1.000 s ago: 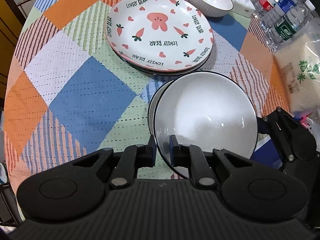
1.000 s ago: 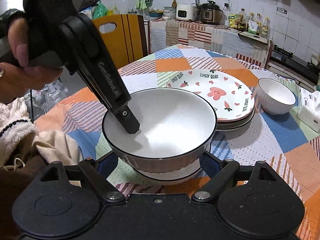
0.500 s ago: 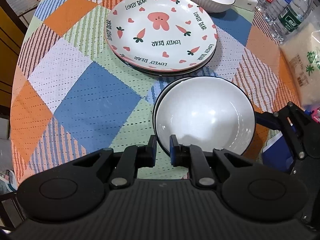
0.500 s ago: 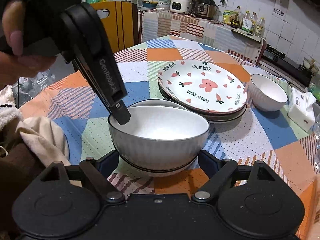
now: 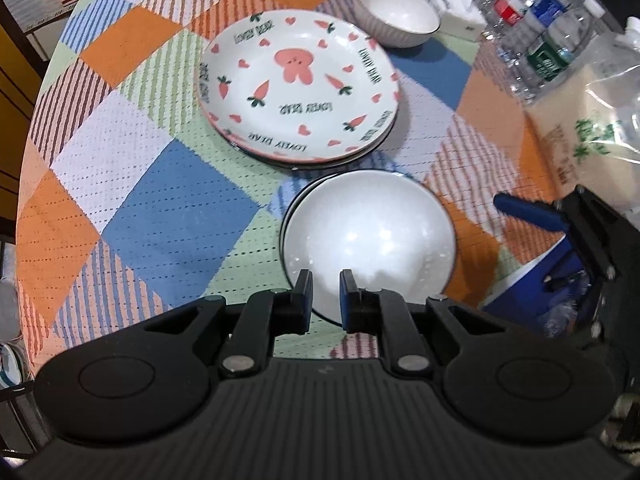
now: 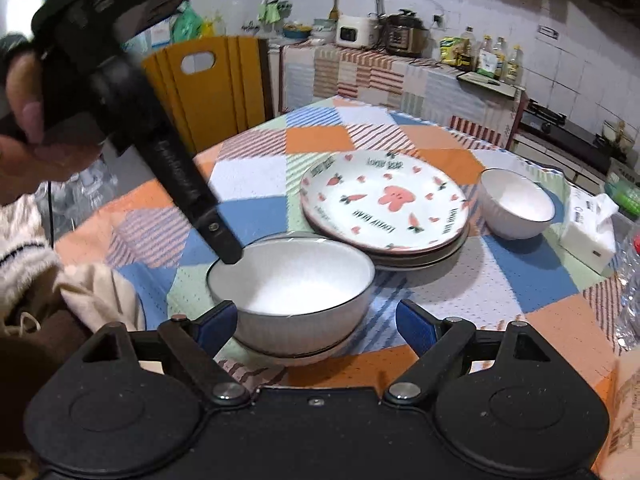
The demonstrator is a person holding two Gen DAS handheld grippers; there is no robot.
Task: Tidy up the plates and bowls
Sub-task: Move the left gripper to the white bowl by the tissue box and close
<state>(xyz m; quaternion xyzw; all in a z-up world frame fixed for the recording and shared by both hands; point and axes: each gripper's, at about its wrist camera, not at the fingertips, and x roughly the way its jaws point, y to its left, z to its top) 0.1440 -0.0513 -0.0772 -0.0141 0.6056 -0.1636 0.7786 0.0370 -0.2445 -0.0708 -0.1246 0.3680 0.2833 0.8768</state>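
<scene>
The left gripper (image 5: 325,298) pinches the rim of the top bowl (image 5: 370,236), the right gripper (image 6: 316,326) gapes wide and empty around the pair, so the next move is probably carrying it to the far bowl (image 6: 516,204)

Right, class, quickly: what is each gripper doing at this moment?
Left gripper: shut on the rim of the top white bowl.
Right gripper: open, jaws spread either side of that bowl, not pressing it.

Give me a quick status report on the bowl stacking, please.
Left gripper shut on near rim of top bowl. Right gripper open, straddling it. Plate stack and small bowl beyond, clear.
</scene>
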